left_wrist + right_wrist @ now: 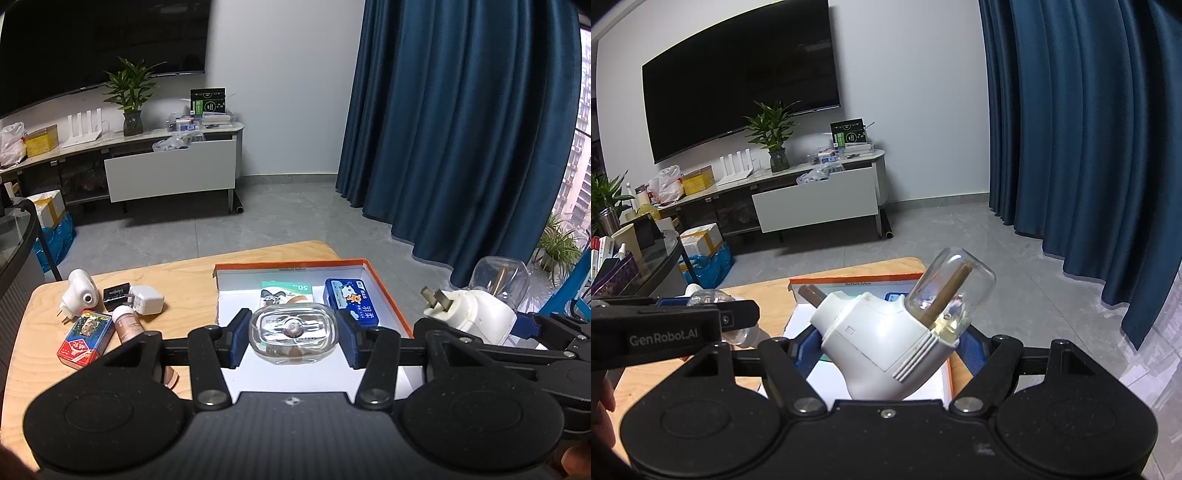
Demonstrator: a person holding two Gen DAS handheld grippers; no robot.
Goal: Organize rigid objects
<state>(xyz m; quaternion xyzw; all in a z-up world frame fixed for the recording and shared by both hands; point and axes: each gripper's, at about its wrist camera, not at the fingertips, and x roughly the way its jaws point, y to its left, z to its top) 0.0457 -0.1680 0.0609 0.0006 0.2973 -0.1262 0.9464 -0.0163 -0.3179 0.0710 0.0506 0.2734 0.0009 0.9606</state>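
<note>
My left gripper [293, 338] is shut on a clear glass bottle [293, 330] and holds it over the orange-rimmed white box [384, 280]. In the box lie a blue tin [351, 302] and a green card pack [288, 291]. My right gripper [886, 345] is shut on a white plug-in vaporizer [882, 339] with a clear bottle and brown wick [951, 295], held above the box's right side; it also shows in the left wrist view [476, 310].
On the wooden table [177, 273] left of the box lie a white plug device [79, 297], a black adapter [116, 295], a white charger [147, 300], a card box [85, 338] and a brown bottle [127, 325]. A TV cabinet and blue curtain stand behind.
</note>
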